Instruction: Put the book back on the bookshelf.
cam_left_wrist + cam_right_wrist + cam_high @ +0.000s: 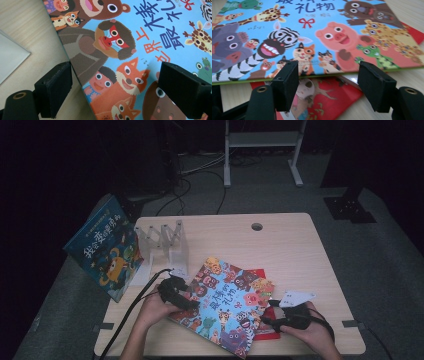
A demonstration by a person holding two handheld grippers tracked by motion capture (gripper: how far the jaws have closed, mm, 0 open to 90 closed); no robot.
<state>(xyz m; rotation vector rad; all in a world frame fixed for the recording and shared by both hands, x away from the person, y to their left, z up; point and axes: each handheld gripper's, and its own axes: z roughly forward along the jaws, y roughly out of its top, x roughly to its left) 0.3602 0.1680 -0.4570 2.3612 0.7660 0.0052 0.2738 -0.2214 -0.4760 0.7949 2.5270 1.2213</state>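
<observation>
A: Where is the animal book (227, 306)?
B: Flat on the pale wooden surface (295, 250), partly over a glossy red book (329, 100).
A: The fingers?
B: Left gripper (115, 85) spread across its edge; right gripper (328, 86) also spread, holding nothing.

The table (300, 250) has a pale wood-grain top with a smooth, matt finish. The blue animal picture book (155, 50) has a smooth printed cover, card or heavy paper, with a faint sheen. The red book (329, 102) beneath it has the same printed paper finish. The gripper pads (287, 85) are matt black with a slightly rough, foam-like face. The book stand (167, 242) looks like clear, glossy plastic.
</observation>
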